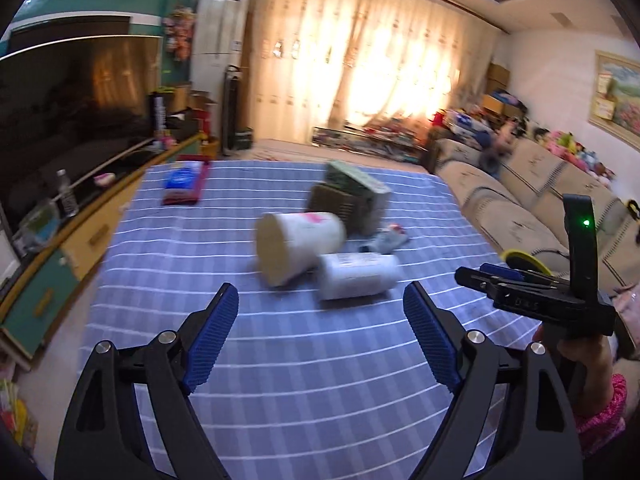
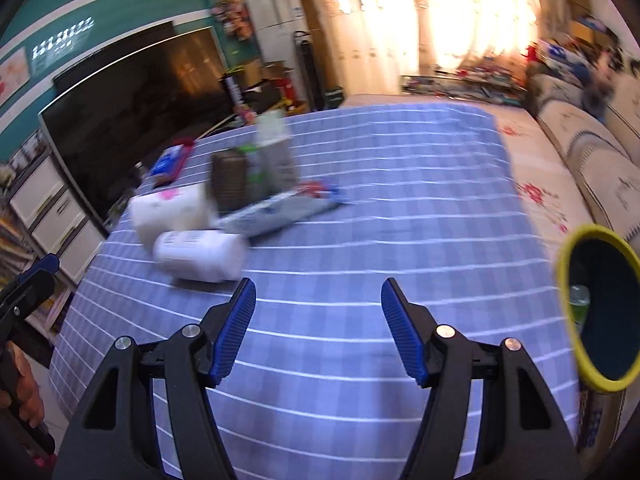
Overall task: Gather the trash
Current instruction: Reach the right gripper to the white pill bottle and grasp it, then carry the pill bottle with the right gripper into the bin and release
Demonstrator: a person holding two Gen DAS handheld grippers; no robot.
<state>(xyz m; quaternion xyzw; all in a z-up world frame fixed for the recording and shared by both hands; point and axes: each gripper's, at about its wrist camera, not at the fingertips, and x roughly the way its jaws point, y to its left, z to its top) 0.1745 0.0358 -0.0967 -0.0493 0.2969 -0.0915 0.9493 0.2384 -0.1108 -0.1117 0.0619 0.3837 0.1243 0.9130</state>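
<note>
A table under a blue checked cloth [image 1: 280, 360] carries a cluster of trash. A white paper cup [image 1: 298, 246] lies on its side, a white bottle [image 1: 358, 276] lies beside it, and a green-brown box [image 1: 352, 200] stands behind with a small wrapper [image 1: 386, 240] at its foot. My left gripper [image 1: 320, 292] hovers open just short of the bottle, nothing between its fingers. In the right wrist view the cup [image 2: 168, 210], the bottle [image 2: 200, 256] and a long blue-grey wrapper [image 2: 280, 210] lie ahead to the left. My right gripper [image 2: 319, 284] is open and holds nothing.
A yellow-rimmed dark bin [image 2: 596, 308] hangs at the table's right edge. A red and blue packet [image 1: 184, 182] lies at the far left corner. A TV cabinet [image 1: 80, 240] runs along the left and a sofa [image 1: 520, 200] along the right. A hand [image 1: 580, 360] holds the right gripper.
</note>
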